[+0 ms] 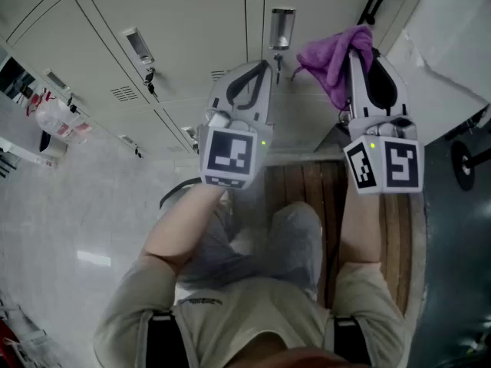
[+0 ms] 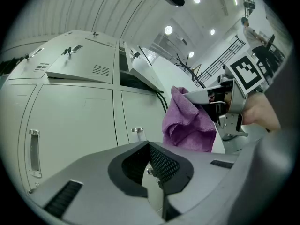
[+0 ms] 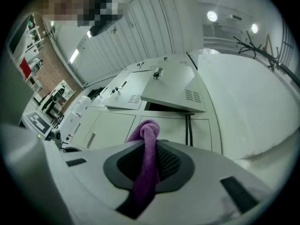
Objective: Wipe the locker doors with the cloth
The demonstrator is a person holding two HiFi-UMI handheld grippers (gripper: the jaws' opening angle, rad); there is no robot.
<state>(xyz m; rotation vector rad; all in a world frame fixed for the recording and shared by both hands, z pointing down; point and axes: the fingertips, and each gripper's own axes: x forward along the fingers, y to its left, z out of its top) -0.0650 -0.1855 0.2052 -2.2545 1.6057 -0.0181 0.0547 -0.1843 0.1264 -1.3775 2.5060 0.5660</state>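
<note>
Wooden bench (image 1: 308,179), glossy floor (image 1: 77,213)

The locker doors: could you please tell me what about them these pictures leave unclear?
- Head view: the cloth covers the locker door behind it, so contact between them cannot be told.
- Right gripper view: the open door hides that locker's inside.
- All views: dirt on the doors is too faint to see.
</note>
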